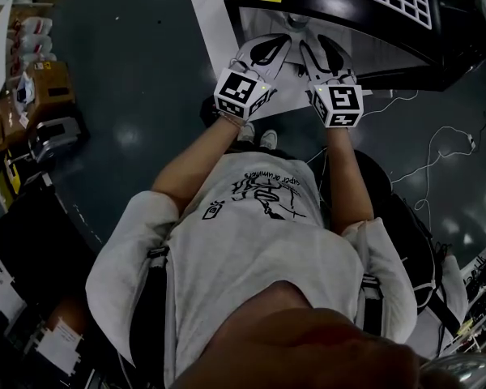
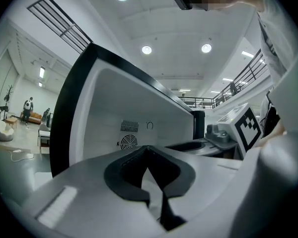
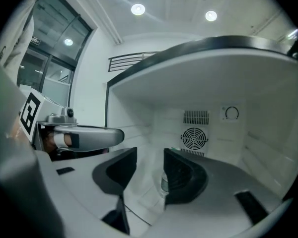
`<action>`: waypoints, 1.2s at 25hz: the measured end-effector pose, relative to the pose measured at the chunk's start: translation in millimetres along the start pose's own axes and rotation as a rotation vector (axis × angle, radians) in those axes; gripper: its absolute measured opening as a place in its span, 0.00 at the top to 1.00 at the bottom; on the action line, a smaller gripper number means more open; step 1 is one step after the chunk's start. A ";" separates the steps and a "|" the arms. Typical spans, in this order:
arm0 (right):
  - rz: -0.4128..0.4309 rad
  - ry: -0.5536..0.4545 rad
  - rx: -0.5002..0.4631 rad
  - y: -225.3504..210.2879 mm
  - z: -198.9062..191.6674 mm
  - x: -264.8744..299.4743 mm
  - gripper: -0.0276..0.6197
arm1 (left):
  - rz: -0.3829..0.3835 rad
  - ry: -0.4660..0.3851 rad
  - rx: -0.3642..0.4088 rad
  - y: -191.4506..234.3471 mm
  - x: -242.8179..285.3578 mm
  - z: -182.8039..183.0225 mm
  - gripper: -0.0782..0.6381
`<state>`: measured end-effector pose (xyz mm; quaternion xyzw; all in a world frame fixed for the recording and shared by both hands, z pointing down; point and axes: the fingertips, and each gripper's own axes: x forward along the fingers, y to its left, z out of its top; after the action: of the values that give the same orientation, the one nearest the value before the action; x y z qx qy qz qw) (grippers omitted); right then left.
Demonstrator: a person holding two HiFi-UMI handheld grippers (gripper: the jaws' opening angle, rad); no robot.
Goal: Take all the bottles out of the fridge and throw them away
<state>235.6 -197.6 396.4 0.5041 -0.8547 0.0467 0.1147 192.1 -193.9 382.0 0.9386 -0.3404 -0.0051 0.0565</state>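
One bottle (image 3: 164, 180) low centre in fridge (image 3: 213, 78): right gripper (image 3: 150, 168), jaws apart, should straddle it squarely before squeezing; left gripper (image 2: 148, 150) closed on nothing.

The fridge (image 3: 154, 83) cavity lies open and unobstructed back to the rear fan (image 3: 194, 138), with the left gripper (image 1: 271, 49) and right gripper (image 3: 150, 157) side by side crowding its mouth and one bottle (image 3: 165, 181) standing on its floor just ahead.

The left forearm (image 1: 196, 156) and right forearm (image 1: 344, 173) reach toward upper centre. The left gripper (image 1: 275, 43) has its jaws together. The right gripper (image 1: 314, 49) has its jaws apart.
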 end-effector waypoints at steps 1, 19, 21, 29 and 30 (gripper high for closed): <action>-0.001 0.002 -0.001 -3.3 -2.0 3.5 0.74 | 0.002 -0.001 -0.003 1.9 2.2 -1.8 0.88; -0.016 0.036 -0.007 -46.6 -30.0 75.0 0.62 | 0.119 0.020 -0.027 40.5 38.7 -27.3 0.88; -0.013 0.043 0.000 -50.8 -32.9 83.4 0.61 | 0.132 0.030 -0.034 44.5 41.7 -30.6 0.88; -0.012 0.044 0.010 -65.6 -39.8 115.1 0.60 | 0.154 0.046 -0.065 53.3 53.4 -40.1 0.88; -0.012 0.046 0.014 -66.6 -41.2 118.9 0.60 | 0.153 0.048 -0.068 53.8 53.7 -40.1 0.88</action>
<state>244.5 -323.1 462.8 0.5089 -0.8484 0.0636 0.1311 200.9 -265.1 429.3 0.9072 -0.4093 0.0105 0.0966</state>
